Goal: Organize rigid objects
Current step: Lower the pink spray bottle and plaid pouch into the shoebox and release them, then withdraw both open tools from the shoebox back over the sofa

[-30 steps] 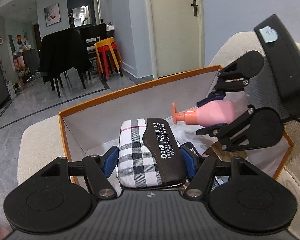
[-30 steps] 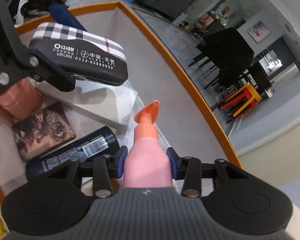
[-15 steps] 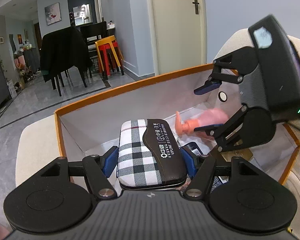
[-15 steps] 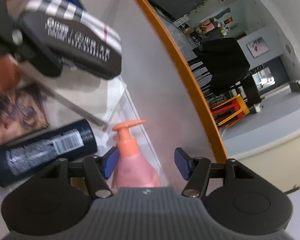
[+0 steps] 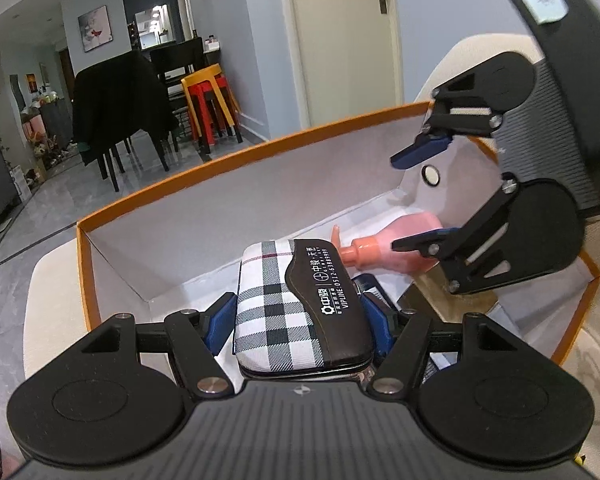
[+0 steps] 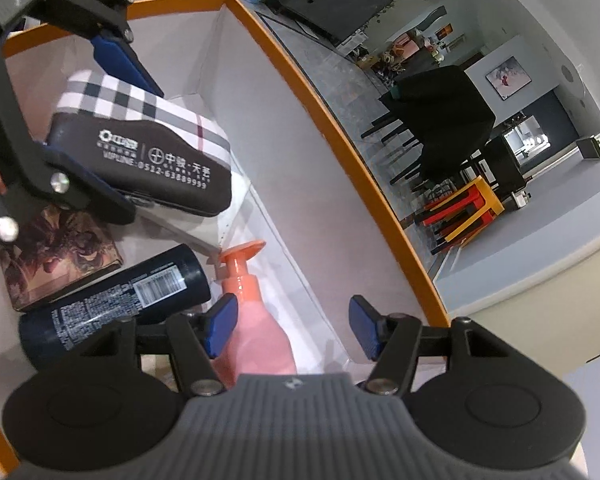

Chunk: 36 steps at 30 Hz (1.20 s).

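Left wrist view, case: plaid glasses case (image 5: pixel 296 304) w/ black-white check fabric, thin red line, dark leather-like flap w/ white print; rounded oblong, hard-looking shell.
Case position: held above box interior, long axis pointing away from cam; in right wrist view (image 6: pixel 144 148) it hung over a white flat box (image 6: pixel 204 232).
Left tongs: left tongs (image 5: pixel 298 316) were closed onto case, blue pads pressed on both long sides.
Pump bottle: pink bottle (image 6: pixel 256 336) w/ orange-pink pump head, smooth glossy plastic; lay on its side on box floor, along the far wall, pump pointing toward the white flat box.
Right tongs: right tongs (image 6: pixel 290 324) were spread wide, holding nothing; left pad just beside bottle shoulder, contact unclear, right pad well apart from it. In left wrist view they (image 5: pixel 416 200) came in from the right, one finger above the other.
Box: orange-rimmed box (image 5: pixel 220 168) w/ pale grey-white card walls, on a cream cushioned seat (image 5: pixel 52 280).
Other contents: dark navy cylinder (image 6: pixel 116 300) w/ barcode label, on its side beside pink bottle; brown patterned flat pack (image 6: pixel 60 256) near it.
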{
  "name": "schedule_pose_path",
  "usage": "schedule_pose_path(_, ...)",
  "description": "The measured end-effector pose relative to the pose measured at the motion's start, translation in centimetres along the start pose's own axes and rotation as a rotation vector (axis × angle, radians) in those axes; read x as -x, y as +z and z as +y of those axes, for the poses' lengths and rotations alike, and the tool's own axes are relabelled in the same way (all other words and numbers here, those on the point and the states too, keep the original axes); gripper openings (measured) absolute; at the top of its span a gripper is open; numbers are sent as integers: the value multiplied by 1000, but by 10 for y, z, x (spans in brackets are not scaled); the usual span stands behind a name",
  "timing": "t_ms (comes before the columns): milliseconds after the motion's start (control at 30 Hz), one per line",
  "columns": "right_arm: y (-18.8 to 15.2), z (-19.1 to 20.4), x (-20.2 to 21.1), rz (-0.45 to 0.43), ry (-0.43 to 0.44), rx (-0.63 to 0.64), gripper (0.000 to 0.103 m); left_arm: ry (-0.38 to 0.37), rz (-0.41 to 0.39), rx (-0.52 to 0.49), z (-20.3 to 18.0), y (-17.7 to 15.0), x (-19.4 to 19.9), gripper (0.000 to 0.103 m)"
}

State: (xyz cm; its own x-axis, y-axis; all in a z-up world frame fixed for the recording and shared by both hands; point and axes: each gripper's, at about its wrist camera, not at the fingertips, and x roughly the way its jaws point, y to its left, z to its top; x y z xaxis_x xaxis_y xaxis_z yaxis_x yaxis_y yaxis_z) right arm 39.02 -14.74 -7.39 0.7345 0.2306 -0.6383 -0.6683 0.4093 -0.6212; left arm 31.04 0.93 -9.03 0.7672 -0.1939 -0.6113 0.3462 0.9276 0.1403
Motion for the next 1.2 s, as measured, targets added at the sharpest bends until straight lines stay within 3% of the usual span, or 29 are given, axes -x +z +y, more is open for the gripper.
schedule_pose_path(100, -1, 1, 2, 10, 17, -32, 61, 1, 57, -13, -1, 0, -7, 79)
schedule_pose_path(167, -1, 4, 3, 13, 33, -52, 61, 10, 37, -28, -2, 0, -2, 81)
schedule_pose_path(233, -3, 6, 4, 12, 42, -61, 61, 18, 13, -26, -3, 0, 4, 88)
schedule_pose_path(767, -2, 17, 31, 7, 51, -90, 61, 33, -13, -8, 3, 0, 37, 88)
schedule_pose_path(1200, 20, 11, 86, -13, -3, -56, 61, 50, -102, -15, 6, 20, 88, 88)
